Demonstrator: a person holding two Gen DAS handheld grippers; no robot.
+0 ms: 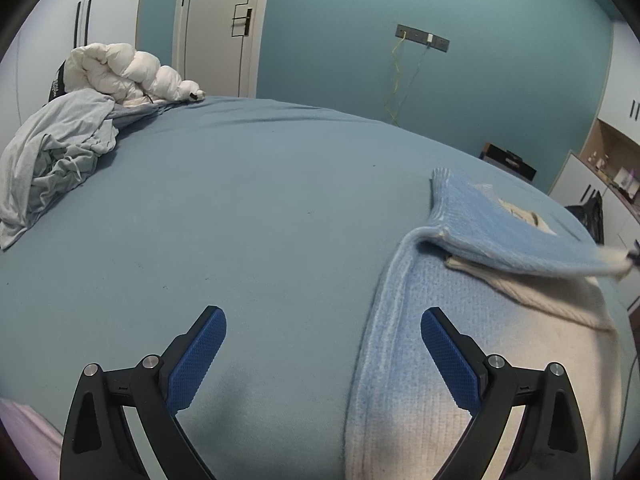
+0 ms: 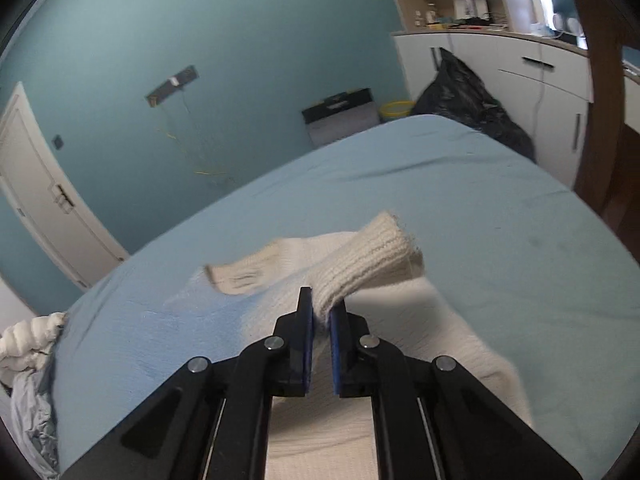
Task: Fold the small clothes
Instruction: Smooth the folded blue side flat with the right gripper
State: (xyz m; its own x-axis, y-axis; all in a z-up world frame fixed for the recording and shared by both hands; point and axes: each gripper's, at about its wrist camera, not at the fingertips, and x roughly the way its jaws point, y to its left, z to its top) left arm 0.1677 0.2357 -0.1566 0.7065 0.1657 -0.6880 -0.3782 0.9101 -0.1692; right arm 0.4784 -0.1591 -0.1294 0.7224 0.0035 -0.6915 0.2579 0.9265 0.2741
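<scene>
Right wrist view: right hand-held gripper [image 2: 322, 312] clamped on the cream ribbed cuff [image 2: 372, 258] of a small knit sweater [image 2: 168, 336], pads pinching the knit near the cuff's end, sleeve lifted clear of the bed [image 2: 500, 200] and drawn across the garment's body. Left wrist view: left hand-held gripper [image 1: 324, 356] spread wide and holding nothing, poised over the bed sheet just beside the sweater's near edge; same sleeve seen raised at the right of that view, blue fading to cream toward the cuff. Sweater spread flat on the blue sheet, collar toward the far side, body partly under the right gripper. Crumpled grey garment [image 1: 56, 152] and a white puffy jacket [image 1: 128, 72] heaped at the bed's far left corner, well apart from the work. Judged soft, light and limp: knit likely to sag and stretch under its own weight, to cling slightly to the sheet, and to drape rather than crease sharply. Ribbed cuff judged a sound hold, thicker and less stretchy than the open knit; hem corners and shoulder seams judged the next best places to pinch. Sleeve fold judged under way, not yet laid down. Risk of dragging the whole body askew if pulled too far.
</scene>
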